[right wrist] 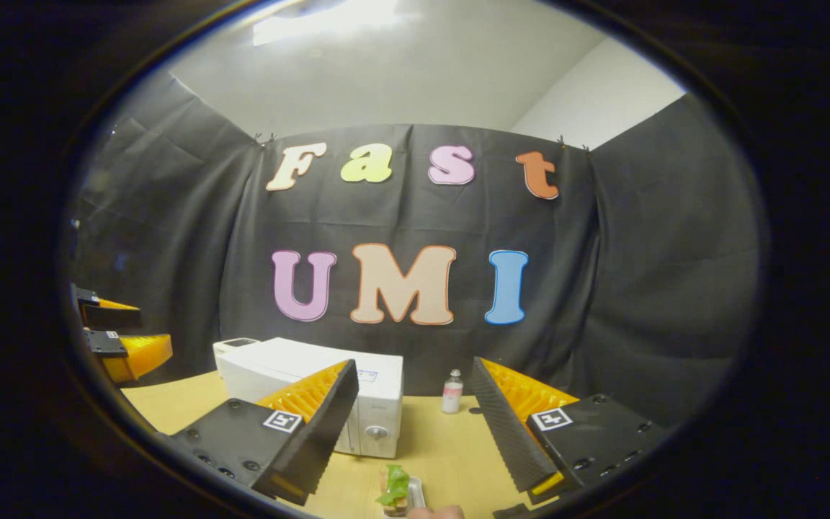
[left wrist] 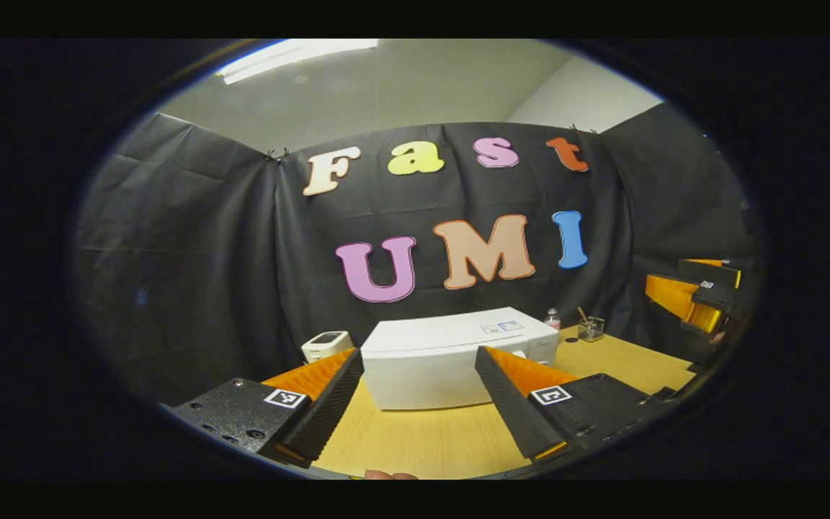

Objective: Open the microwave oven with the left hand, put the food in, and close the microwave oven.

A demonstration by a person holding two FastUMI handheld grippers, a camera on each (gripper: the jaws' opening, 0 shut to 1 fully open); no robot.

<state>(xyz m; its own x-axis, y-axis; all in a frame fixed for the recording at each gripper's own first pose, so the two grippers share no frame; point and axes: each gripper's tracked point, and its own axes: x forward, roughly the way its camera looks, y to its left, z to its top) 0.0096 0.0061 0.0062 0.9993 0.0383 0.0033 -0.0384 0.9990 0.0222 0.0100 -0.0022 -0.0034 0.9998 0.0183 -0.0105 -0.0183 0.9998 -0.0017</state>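
Observation:
The white microwave oven (left wrist: 451,360) stands on the wooden table (left wrist: 415,440) with its door shut. Its control knob (right wrist: 377,432) is on the front right. My left gripper (left wrist: 418,353) is open and empty, held short of the oven's side with the oven between its fingers in the left gripper view. My right gripper (right wrist: 415,362) is also open and empty, above the table in front of the oven. The food, a small tray with a green leaf (right wrist: 397,490), lies on the table below the right gripper. The right gripper (left wrist: 699,299) also appears far right, the left gripper (right wrist: 116,339) far left.
A small white device (left wrist: 326,344) sits left of the oven. A little bottle (right wrist: 451,391) and a glass jar (left wrist: 591,328) stand at the back right of the table. The black cloth wall closes in behind. A fingertip (right wrist: 436,513) shows at the bottom edge.

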